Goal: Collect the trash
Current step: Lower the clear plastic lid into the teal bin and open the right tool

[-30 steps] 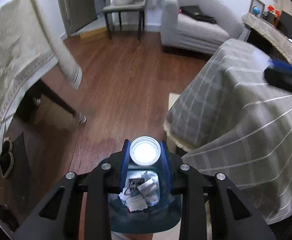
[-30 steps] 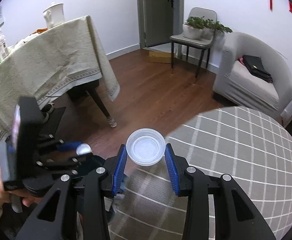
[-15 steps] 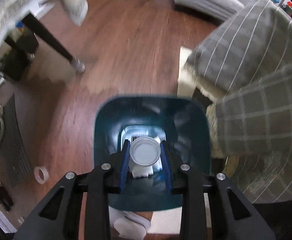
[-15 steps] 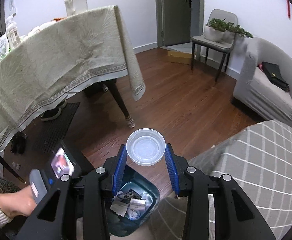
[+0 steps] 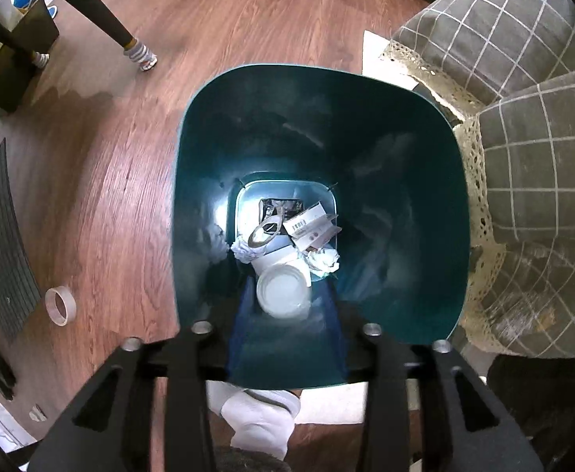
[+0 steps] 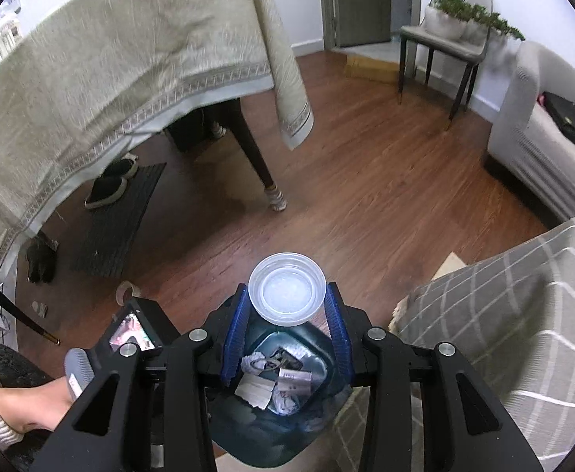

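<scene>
Dropping trash into the bin [image 5: 318, 126]: left gripper [image 5: 283, 314] is pointing straight down into the teal bin, fingers looking spread wider than the clear plastic lid [image 5: 283, 291] between them. The lid is appearing slightly blurred and clear of both blue pads, so likely it is leaving the grip or already loose; contact on either pad is hard to confirm. It is sitting near the bin's near wall, just above the pile at the bottom: crumpled tissues [image 5: 322, 261], a torn carton [image 5: 311, 228], paper scraps.

Right gripper [image 6: 287, 306] is pinching a second clear plastic lid [image 6: 286, 289], blue pads [image 6: 237, 326] pressing both sides of its rim. It is hovering above the bin [image 6: 279, 424], with the lid out over the bin's far rim and the wooden floor [image 6: 366, 204] rather than squarely over the opening. The checked tablecloth [image 6: 503, 314] is hanging just beside the bin's right edge.

Step in hand, as judged: first lid being released, second waiting. Next move is calling for the left gripper to be lifting clear of the opening, then the right one tipping down over the bin's middle before spreading, so the light lid is not catching the rim or landing on the floor. A tape roll [image 5: 60, 306] is lying on the floor left of the bin.
</scene>
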`<state>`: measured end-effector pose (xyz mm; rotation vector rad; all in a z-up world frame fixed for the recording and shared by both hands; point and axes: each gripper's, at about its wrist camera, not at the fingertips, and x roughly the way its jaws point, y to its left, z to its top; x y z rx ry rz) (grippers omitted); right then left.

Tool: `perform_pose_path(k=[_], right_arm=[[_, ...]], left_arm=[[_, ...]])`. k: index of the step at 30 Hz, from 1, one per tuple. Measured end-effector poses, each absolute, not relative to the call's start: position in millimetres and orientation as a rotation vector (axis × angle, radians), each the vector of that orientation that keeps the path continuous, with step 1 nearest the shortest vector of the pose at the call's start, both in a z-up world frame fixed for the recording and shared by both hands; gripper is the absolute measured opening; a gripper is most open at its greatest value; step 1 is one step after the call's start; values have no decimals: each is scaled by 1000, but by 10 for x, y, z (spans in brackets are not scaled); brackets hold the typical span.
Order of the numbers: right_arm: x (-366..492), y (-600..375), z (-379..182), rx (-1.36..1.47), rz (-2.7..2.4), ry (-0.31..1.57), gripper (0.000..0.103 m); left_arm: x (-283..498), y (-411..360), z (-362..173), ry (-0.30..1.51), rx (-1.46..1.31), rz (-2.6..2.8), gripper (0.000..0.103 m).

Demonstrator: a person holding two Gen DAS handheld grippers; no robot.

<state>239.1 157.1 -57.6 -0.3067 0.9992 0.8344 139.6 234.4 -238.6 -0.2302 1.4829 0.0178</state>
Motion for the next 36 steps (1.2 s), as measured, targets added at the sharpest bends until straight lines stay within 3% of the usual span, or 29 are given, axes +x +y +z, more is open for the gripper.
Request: perform_pose_path(k=[7,13,36], right_arm=[[2398,1716,-902,-334,819,1075,40],[2387,1801,-1250,-337,814,1167,40],[1975,1916,-2691,-613,786,1460,40]], left_arm=[[1294,2551,-1968,1371,-206,35,59],[1178,2775,-1530,1240,-218,72,60],[1036,2774,-253,920,-190,108,30]])
